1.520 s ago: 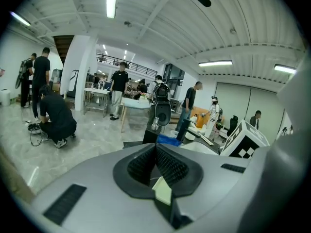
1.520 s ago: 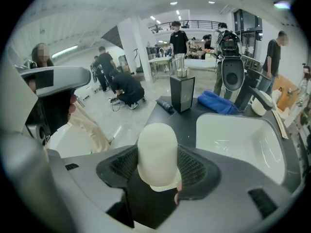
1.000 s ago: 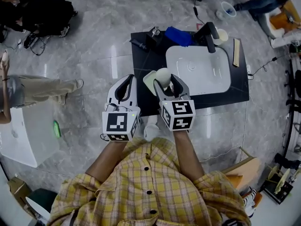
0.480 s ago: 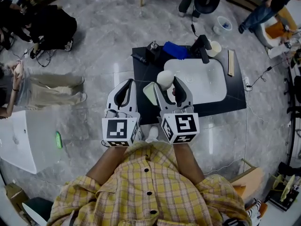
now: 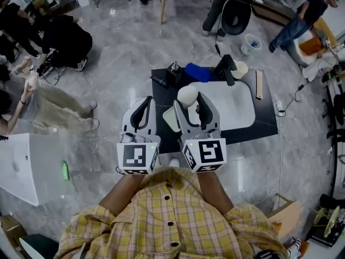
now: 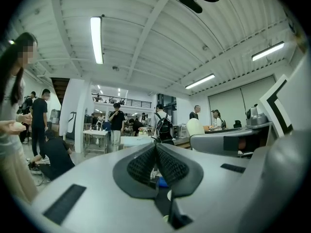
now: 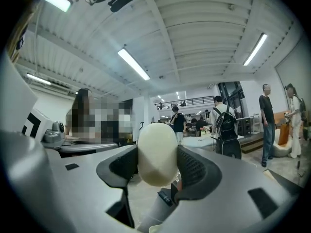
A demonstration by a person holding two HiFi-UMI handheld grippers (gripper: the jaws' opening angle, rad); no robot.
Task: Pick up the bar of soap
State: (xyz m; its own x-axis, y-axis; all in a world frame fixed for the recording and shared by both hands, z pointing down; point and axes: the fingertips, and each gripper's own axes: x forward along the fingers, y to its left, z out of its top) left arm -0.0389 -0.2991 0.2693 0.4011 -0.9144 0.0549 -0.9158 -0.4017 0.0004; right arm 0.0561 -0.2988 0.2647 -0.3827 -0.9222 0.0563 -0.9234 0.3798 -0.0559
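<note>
A cream oval bar of soap is clamped between the pads of my right gripper, held up high above the black table. A pale green soap dish lies on the table below, near its front left edge. My left gripper is beside the right one, jaws pressed together with nothing between them. Both gripper views point level across the room.
A white sink basin with a black faucet fills the table's right half. A blue cloth, a cup and dark items sit along the far edge. People stand and crouch around on the marble floor.
Both grippers have risen farther from the table with the soap still held in the right one. The table looks smaller and farther below.
</note>
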